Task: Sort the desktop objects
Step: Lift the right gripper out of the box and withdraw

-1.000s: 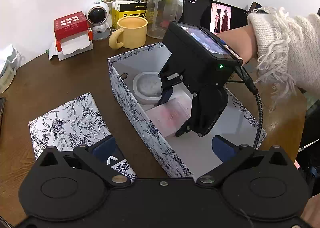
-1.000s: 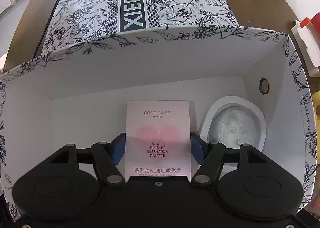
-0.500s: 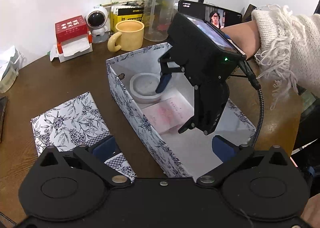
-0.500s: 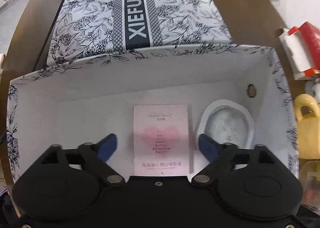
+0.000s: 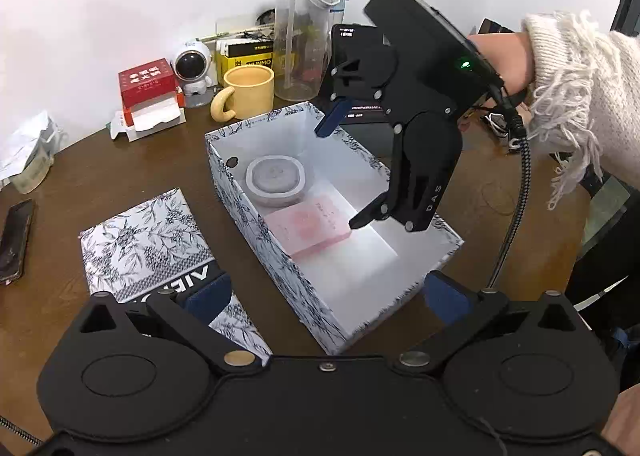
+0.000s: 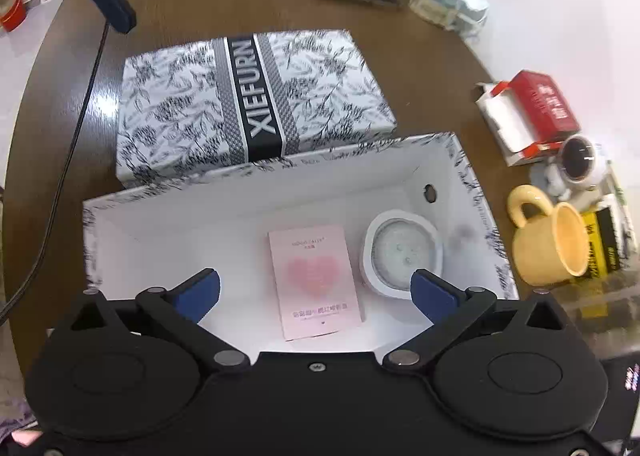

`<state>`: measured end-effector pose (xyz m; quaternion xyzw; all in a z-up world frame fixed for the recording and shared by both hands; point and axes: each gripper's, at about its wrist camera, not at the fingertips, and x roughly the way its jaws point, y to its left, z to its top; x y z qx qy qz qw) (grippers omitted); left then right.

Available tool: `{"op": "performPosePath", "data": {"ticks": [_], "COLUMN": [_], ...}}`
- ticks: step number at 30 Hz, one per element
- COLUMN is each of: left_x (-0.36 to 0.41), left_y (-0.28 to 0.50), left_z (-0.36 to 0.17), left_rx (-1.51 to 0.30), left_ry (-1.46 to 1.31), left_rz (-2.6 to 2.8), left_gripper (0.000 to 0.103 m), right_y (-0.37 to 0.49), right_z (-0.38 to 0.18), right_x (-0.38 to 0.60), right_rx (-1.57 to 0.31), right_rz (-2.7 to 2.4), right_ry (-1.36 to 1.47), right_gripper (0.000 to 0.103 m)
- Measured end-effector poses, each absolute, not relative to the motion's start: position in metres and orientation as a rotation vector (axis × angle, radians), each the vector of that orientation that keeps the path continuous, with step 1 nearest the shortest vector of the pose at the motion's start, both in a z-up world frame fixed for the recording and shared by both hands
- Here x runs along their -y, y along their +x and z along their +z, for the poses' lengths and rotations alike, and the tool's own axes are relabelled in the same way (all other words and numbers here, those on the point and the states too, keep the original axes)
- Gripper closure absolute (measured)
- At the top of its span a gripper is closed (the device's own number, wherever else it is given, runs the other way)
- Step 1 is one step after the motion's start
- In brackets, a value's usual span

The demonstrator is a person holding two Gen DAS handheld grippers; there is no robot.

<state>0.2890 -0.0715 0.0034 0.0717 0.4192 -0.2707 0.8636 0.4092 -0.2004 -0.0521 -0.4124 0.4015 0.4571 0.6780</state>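
- Floral-print box (image 6: 472,180), lid off, on brown tabletop (image 6: 208,4); inside, flat on white floor: pink eyeshadow palette (image 6: 316,280), round grey-white dish (image 6: 402,252) just beside it.
- Matching lid (image 6: 248,100) lying just beside box.
- Right tongs (image 6: 316,288) spread wide above box, gripping nothing.
- Left tongs (image 5: 326,296) likewise spread, empty.
- Yellow mug (image 5: 248,98) outside box.
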Motion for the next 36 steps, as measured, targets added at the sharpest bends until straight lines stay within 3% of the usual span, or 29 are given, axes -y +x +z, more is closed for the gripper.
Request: {"op": "performPosePath", "data": {"ticks": [19, 36], "left_x": [0.078, 0.105], "left_y": [0.196, 0.162], "left_z": [0.034, 0.028], "left_rx": [-0.81, -0.829], "left_ry": [0.169, 0.232], "left_rz": [-0.513, -0.538], "left_gripper": [0.0, 0.0], "right_y": [0.309, 0.239], "right_z": [0.017, 0.02], "right_x": [0.229, 0.263], "right_rx": [-0.717, -0.71], "right_rz": [0.917, 0.871], "right_ry": [-0.828, -0.747], "right_gripper": [0.0, 0.0]}}
